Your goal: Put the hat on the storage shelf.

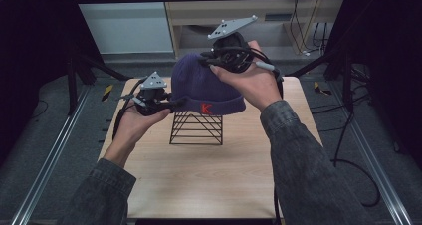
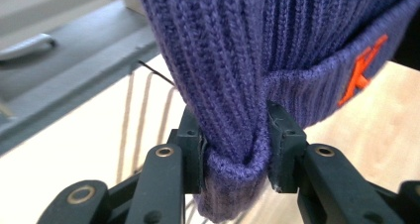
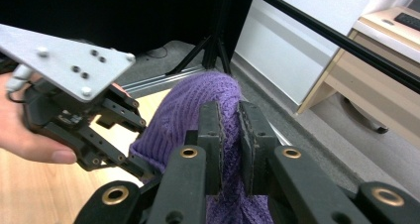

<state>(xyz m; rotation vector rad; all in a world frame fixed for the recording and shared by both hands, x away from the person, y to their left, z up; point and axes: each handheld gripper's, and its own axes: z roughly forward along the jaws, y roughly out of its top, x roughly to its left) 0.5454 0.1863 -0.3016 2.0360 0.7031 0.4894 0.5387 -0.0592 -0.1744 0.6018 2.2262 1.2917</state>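
Purple knit beanie [image 1: 206,83] held above the black wire stand [image 1: 196,128] on the bench [image 1: 209,180]. Left gripper [image 2: 235,140] clamped on its folded cuff, right gripper [image 3: 230,135] pinching its crown.

Purple knit beanie [image 1: 201,83], orange K, over wire stand [image 1: 196,128]

The ribbed knitted woollen beanie [image 1: 206,83] is purple, with an orange-red letter K [image 1: 206,108] stitched on its folded cuff. The wire-frame stand [image 1: 196,128] beneath it is black. The wooden table [image 1: 199,180] is pale, light-grained.
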